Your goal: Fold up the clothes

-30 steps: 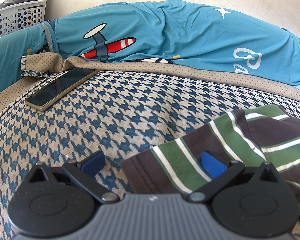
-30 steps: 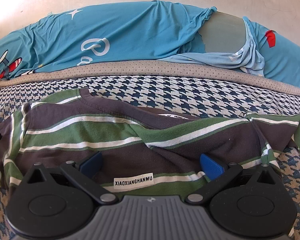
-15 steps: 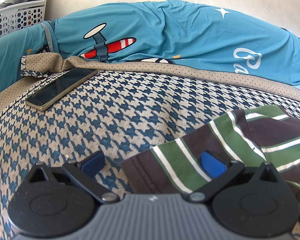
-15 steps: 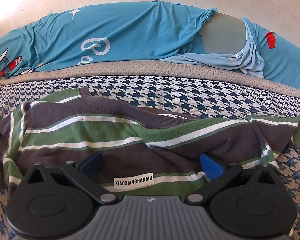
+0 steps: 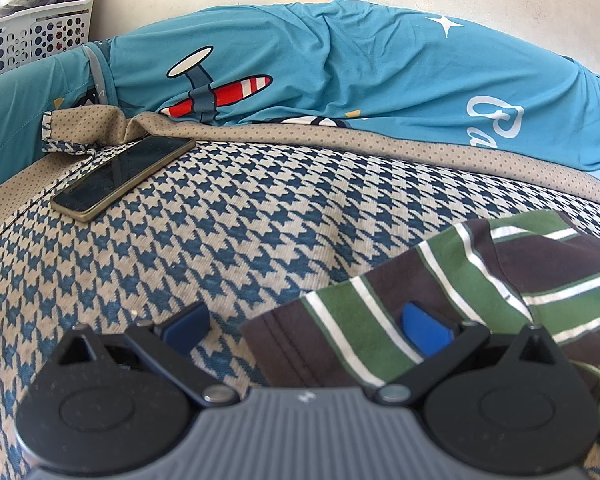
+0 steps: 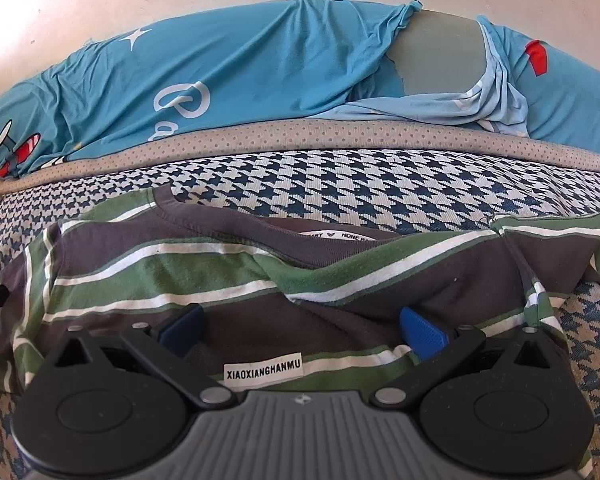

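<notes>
One striped shirt (image 6: pixel 260 276) in green, dark brown and white lies crumpled on a blue-and-cream houndstooth cover (image 5: pixel 228 216), its white hem tag reading "XIAOXIANGHANMU" and its neck label partly legible as "HONE". The right gripper (image 6: pixel 300 330) and left gripper (image 5: pixel 304 320) both hover low over the shirt with blue pads spread wide, gripping nothing. One phone (image 5: pixel 124 176) lies on the cover, before one turquoise plane-print sheet (image 5: pixel 340 68) with white script beginning "Pa".

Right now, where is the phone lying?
In the left wrist view the phone lies upper left on the houndstooth cover, by its tan dotted border, far left of the striped shirt.
</notes>
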`<state>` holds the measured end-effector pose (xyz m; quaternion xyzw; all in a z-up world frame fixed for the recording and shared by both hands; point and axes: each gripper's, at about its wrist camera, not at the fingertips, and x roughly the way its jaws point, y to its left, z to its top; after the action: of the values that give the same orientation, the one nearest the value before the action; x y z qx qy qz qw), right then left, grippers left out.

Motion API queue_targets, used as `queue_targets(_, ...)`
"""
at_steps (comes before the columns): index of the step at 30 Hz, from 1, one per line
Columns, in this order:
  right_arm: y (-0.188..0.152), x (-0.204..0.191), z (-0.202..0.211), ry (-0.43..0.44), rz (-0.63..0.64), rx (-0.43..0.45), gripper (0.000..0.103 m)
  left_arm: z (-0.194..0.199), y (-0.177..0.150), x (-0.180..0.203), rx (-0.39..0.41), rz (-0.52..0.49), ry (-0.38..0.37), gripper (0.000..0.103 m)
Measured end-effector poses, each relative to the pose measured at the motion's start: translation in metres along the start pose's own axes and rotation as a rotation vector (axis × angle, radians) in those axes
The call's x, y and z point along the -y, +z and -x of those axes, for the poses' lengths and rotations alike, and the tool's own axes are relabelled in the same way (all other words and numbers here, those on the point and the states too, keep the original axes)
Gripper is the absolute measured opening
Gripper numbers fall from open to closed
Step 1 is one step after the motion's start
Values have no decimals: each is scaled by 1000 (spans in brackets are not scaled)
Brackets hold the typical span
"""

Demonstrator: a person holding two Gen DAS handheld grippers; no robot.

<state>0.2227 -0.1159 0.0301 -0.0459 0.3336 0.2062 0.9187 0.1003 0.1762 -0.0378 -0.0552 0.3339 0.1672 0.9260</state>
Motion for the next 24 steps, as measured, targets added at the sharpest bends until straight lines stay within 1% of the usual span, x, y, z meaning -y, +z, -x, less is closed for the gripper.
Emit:
queue_targets(11,10,40,1,133,-321,42,103,0,0,0,1,0,0,103)
queue_targets(15,7,47,2,167,-364,68,103,0,0,0,2,0,1,103)
queue_targets(21,5,45,3,170,-372,100,103,0,-1,0,2,0,1,103)
queue_targets(24,7,42,4,168,-359,101,103,0,-1,0,2,0,1,103)
